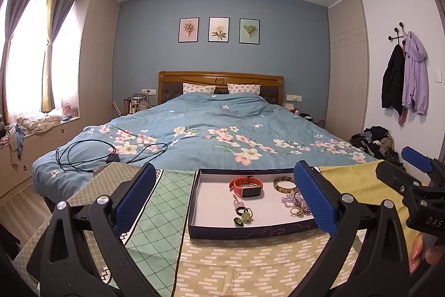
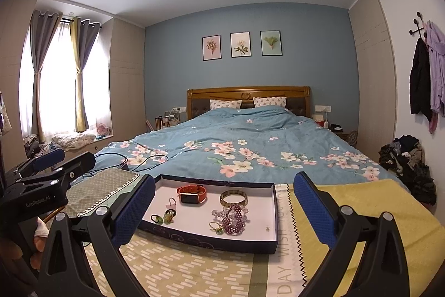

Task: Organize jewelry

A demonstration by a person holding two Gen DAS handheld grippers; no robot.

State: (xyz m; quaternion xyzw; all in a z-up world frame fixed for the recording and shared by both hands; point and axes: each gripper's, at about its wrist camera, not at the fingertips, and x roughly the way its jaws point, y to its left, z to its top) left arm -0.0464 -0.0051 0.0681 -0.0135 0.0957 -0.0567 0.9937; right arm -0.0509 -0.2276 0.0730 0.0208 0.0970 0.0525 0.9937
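A shallow dark-blue box tray [image 1: 251,232] [image 2: 211,240] with a white floor lies on a patterned cloth. In it are an orange-strapped watch [image 1: 247,187] [image 2: 192,194], a tortoiseshell bangle [image 1: 285,183] [image 2: 234,198], purple and clear bead bracelets [image 1: 295,200] [image 2: 233,216], and several small rings [image 1: 241,215] [image 2: 164,216]. My left gripper [image 1: 229,199] is open and empty, above the tray's near side. My right gripper [image 2: 225,209] is open and empty, also before the tray. Each gripper shows at the edge of the other's view.
The cloth-covered table [image 2: 180,269] stands at the foot of a bed with a blue floral duvet [image 1: 211,130]. A black cable and charger [image 1: 111,155] lie on the bed's left corner. A pile of clothes [image 2: 408,160] sits by the right wall.
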